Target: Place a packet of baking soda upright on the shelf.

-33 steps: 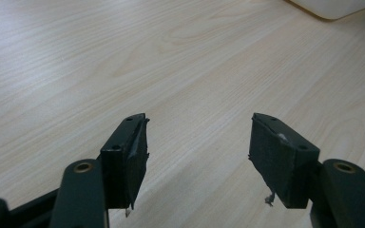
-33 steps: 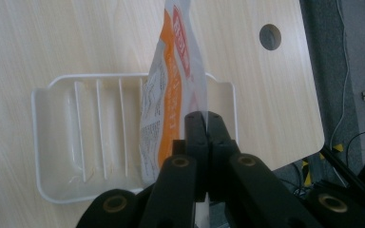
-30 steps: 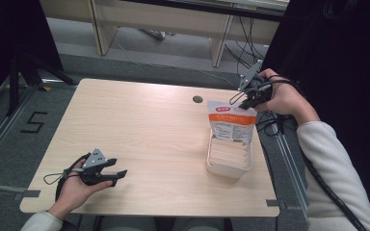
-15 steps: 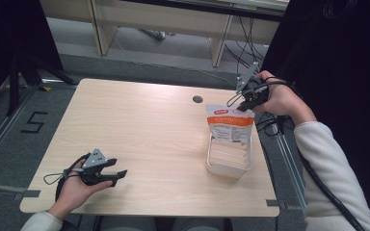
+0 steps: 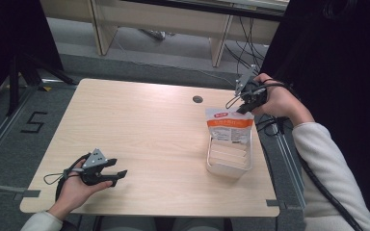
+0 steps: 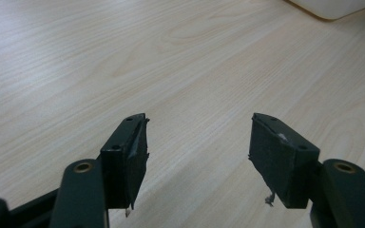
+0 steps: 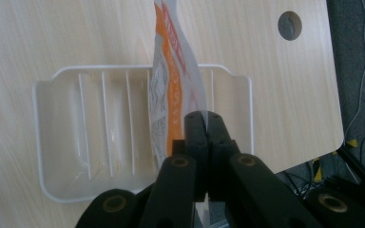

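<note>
Up at the table's (image 5: 139, 130) far right, the right hand-held gripper (image 5: 245, 103) is pinching the top edge of an orange-and-white pouch (image 5: 230, 129), its jaws clamped tight on the thin film. Directly below that hand-held gripper, the pouch is hanging upright with its lower end inside a white ribbed tray (image 5: 229, 159), toward the tray's far end. Near the front left corner, the left hand-held gripper (image 5: 114, 174) is resting low over bare wood, its jaws standing wide apart with nothing between them, well apart from the tray.
</note>
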Available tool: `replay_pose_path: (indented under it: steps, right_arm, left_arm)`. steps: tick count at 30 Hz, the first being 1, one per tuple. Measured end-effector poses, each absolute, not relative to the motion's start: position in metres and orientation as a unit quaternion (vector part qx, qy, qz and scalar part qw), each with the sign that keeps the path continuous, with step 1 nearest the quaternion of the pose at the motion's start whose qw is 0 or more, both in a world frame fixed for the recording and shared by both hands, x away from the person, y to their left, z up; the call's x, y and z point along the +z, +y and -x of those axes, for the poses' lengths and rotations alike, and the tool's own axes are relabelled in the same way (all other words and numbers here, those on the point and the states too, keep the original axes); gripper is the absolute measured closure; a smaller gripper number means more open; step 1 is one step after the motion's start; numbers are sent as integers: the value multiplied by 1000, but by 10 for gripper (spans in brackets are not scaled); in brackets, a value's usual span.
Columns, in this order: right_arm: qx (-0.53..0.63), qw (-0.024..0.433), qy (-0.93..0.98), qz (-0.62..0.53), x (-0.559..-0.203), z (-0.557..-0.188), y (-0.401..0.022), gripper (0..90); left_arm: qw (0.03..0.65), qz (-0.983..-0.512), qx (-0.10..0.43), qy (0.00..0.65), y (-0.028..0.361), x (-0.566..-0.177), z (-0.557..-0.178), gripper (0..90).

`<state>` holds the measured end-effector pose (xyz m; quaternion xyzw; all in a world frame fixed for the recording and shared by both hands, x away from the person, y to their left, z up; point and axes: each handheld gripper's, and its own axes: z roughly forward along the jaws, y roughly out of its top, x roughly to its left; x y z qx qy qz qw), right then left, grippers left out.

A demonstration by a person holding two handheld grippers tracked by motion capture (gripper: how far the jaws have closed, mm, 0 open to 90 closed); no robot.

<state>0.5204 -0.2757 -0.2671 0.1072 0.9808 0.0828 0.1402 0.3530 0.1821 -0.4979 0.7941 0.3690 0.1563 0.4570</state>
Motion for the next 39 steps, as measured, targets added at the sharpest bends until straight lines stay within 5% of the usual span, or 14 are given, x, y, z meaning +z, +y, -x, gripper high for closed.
replay_pose_path:
  steps: [39]
  right_arm:
    - [69,114,984,-117,-282,-524,-283,900]
  left_arm:
    - [462,-794,155,362,182,-498,-354,368]
